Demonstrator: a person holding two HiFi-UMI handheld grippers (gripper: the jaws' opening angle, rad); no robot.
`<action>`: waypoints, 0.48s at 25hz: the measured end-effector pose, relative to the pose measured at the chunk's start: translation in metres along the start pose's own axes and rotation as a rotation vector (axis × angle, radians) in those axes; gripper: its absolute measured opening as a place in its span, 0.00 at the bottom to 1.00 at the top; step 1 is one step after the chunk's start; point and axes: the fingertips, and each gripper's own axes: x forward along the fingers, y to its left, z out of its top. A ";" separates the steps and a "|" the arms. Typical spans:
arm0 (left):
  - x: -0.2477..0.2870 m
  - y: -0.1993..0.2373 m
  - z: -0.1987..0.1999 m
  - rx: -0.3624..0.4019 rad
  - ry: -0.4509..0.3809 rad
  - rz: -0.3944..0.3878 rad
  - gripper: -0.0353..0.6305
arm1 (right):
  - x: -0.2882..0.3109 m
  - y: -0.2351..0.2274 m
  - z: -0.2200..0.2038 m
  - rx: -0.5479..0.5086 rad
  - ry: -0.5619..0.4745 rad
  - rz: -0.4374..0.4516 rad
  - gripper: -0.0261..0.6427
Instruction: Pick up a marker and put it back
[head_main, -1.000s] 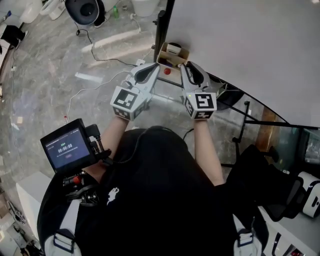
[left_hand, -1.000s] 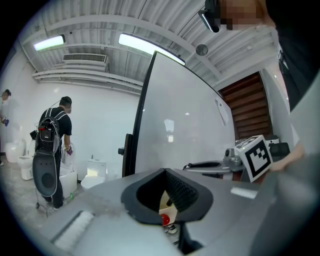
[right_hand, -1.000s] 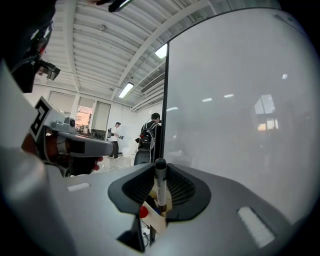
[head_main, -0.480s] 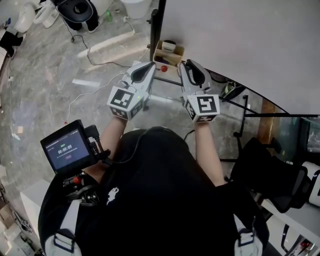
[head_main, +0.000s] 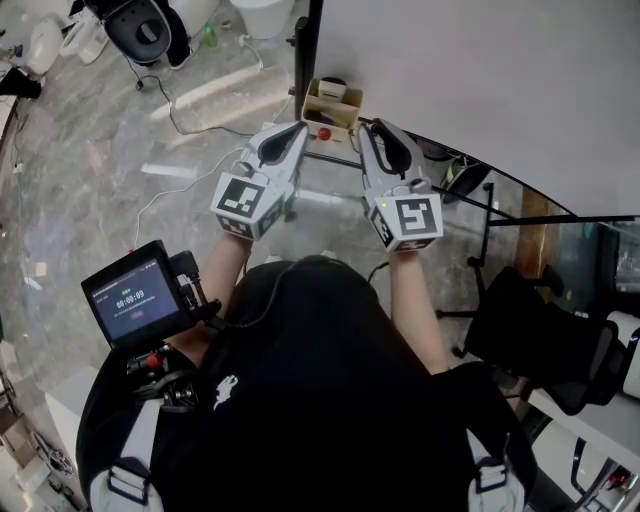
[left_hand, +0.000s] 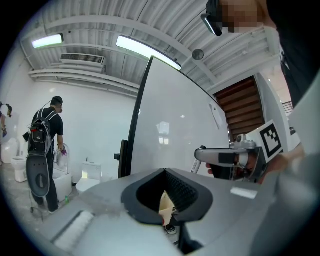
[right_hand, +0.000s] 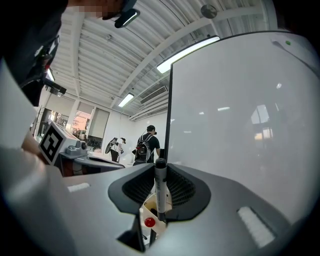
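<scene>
Barely anything shifts over the last second: both grippers hold station in front of the whiteboard (head_main: 480, 80), the head view just drifts a touch, and the grip on the right does not budge.

Right gripper (head_main: 370, 130) now: jaws partly closed, clamped on the marker (right_hand: 160, 192). It stands upright between the pads, black cap on top, dark lower end poking out below, so its long axis runs up and down, crosswise to the jaws' reach.

Left gripper (head_main: 297, 130): jaws only a little apart, nothing between them, just a sliver of cardboard showing through the gap. It hangs level with its partner, idle.

And the target, the box (head_main: 345, 108) fixed at the board's edge, sits just ahead of both sets of tips, roughly between them in the head view. From the right gripper view it shows straight past the marker's lower end and beneath it, with a red knob (right_hand: 149, 221) beside it.

So the put-back looks like the right gripper's job alone: forward, a shade to its left, then down, keeping the marker upright so the bottom end drops in first.
</scene>
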 end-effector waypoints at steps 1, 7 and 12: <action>0.000 -0.001 0.000 0.004 -0.002 -0.004 0.06 | -0.001 0.001 0.002 0.000 -0.004 0.000 0.16; -0.002 -0.002 0.002 0.012 -0.005 -0.015 0.06 | -0.009 0.006 0.014 0.002 -0.033 -0.002 0.16; -0.002 -0.003 0.002 0.012 -0.005 -0.023 0.06 | -0.011 0.005 0.018 0.002 -0.040 -0.004 0.16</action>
